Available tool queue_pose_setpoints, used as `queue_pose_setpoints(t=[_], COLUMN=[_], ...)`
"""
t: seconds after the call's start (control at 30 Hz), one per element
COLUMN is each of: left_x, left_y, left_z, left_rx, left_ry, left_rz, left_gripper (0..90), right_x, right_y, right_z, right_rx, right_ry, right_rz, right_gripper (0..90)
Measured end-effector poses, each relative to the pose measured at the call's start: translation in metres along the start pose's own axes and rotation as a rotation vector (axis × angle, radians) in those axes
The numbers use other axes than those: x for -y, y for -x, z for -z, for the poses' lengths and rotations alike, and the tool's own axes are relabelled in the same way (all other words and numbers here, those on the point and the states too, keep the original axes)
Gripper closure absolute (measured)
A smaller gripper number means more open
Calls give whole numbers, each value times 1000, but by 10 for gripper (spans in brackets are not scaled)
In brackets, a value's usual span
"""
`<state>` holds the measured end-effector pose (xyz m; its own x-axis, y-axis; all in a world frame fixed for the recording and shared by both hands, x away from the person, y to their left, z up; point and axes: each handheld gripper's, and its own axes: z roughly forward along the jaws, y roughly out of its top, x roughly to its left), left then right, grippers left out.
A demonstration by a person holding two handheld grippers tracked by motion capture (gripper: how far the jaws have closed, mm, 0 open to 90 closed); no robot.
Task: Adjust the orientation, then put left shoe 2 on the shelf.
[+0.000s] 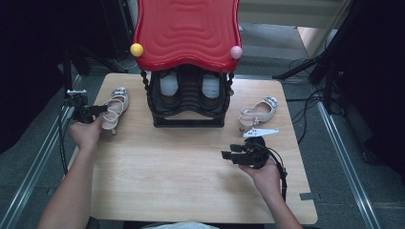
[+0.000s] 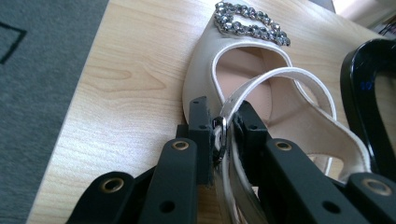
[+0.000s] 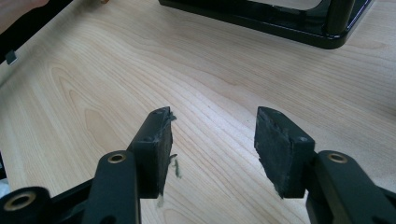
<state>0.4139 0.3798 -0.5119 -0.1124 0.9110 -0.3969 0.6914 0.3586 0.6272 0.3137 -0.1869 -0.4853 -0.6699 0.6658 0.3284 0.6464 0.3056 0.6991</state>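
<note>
Two cream sandals lie on the wooden surface (image 1: pixel 191 157), one to each side of a black rack (image 1: pixel 188 102) with a red wavy top (image 1: pixel 187 31).

At the far left, the left gripper (image 1: pixel 98 110) reaches in from the surface's left edge to the left sandal (image 1: pixel 114 107). In the left gripper view its fingers (image 2: pixel 198 135) are pinched on the sandal's strap (image 2: pixel 280 77), right at the small metal buckle (image 2: pixel 219 137); the strap runs up between the two black pads and both press on it. That sandal rests flat on the wood near the left edge, its toe with the rhinestone trim (image 2: pixel 250 23) pointing away from the person, and the rack's black frame stands just beside it on the right. The left hand (image 1: pixel 86 133) sits behind the gripper.

In the middle, the rack stands towards the back of the surface, with a yellow ball (image 1: pixel 136 49) and a pink ball (image 1: pixel 236 52) at the red top's front corners.

To the right of the rack lies the right sandal (image 1: pixel 258 112), apart from both grippers.

Nearer the person, the right gripper (image 1: pixel 228 155) is held in the right hand (image 1: pixel 265 176) above bare wood, pointing left. In the right gripper view its fingers (image 3: pixel 156 149) stand well apart with nothing between them, just above the wood grain.
</note>
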Motion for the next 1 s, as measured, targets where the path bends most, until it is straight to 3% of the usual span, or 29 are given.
queue_pose_setpoints(t=[0.1,0.3,0.4,0.6,0.77,0.9,1.0], left_x=[0,0,-1,-1,-3,-9,-17], left_y=[-3,-8,-8,-6,2,18,29], left_z=[2,6,10,16,22,29,36], left_rx=[37,89,89,111,139,144,171], left_ry=[4,11,16,39,38,42,48], left_rz=[47,98,89,122,114,56,44], left_gripper=[810,813,814,814,814,815,815], right_x=[0,-1,-1,-1,-1,0,0], right_y=[0,1,1,0,-1,-1,-3], right_z=[1,0,0,0,-1,-2,-2], right_rx=[1,0,-2,-1,-9,-8,-11], right_ry=[1,1,1,1,-5,-5,-5], right_rz=[-2,-8,-4,-3,-1,-3,6], right_gripper=[482,482,482,482,481,478,477])
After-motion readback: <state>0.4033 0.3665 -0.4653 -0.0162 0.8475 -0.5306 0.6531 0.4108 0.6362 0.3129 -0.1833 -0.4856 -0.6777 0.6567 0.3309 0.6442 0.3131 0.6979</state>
